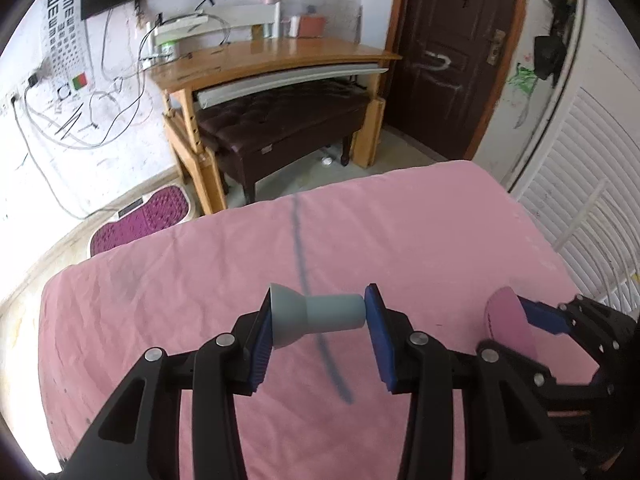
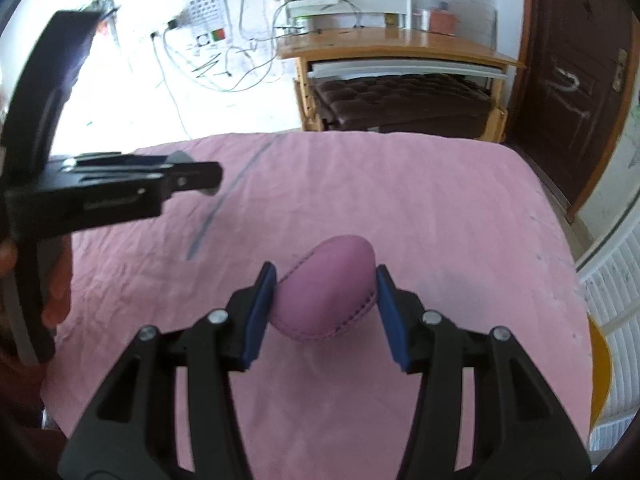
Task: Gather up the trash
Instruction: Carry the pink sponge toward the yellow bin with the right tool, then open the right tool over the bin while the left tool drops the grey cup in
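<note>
Pink wrinkled bedsheet [image 1: 400,220] over whole bed, dark blue-grey streak [image 1: 304,280] running along it. Left hand-held gripper [image 1: 318,330] clamped on pale grey-blue funnel-shaped plastic piece [image 1: 316,316], flared end against left blue pad, narrow end against right pad, held sideways above sheet. Right hand-held gripper [image 2: 326,306] closed on mauve egg-shaped stitched leather pouch [image 2: 326,292], blue pads [image 2: 260,312] pressing both sides, pouch off the sheet as far as visible. Same pouch seen at right edge of left wrist view [image 1: 508,320], near the funnel piece. Behind bed: wooden desk [image 1: 280,60], dark brown tufted bench [image 1: 280,120] tucked under, dark brown door [image 1: 452,60], eye chart on wall [image 1: 64,20].
</note>
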Demonstrator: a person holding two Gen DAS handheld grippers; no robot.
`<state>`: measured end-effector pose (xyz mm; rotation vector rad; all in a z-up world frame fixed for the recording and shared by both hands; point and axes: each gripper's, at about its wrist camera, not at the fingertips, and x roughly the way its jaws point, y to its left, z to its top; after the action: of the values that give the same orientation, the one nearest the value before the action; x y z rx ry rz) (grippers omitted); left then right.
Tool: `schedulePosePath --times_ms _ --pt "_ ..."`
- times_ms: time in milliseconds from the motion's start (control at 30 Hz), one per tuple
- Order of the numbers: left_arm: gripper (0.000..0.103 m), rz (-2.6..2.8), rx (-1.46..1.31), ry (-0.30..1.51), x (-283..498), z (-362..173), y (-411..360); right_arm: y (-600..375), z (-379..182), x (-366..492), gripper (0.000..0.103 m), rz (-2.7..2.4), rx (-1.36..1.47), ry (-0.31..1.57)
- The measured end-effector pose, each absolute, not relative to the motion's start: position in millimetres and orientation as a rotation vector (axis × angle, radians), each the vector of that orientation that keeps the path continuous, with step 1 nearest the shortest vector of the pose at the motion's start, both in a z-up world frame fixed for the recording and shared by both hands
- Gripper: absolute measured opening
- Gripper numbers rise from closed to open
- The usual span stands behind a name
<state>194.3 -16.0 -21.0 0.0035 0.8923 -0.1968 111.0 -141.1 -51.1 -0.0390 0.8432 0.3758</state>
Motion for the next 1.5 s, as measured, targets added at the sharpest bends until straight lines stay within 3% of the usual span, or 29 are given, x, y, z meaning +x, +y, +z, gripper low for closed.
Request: schedulePosePath --times_ms 667,1500 --pt "0.039 -0.247 0.167 0.733 146 6 -134 -258 -31 93 0.048 0.233 0.098 0.739" --pt "0.039 -0.433 0.282 0.742 130 2 -284 -411 -53 76 0.048 0.031 0.247 0.694"
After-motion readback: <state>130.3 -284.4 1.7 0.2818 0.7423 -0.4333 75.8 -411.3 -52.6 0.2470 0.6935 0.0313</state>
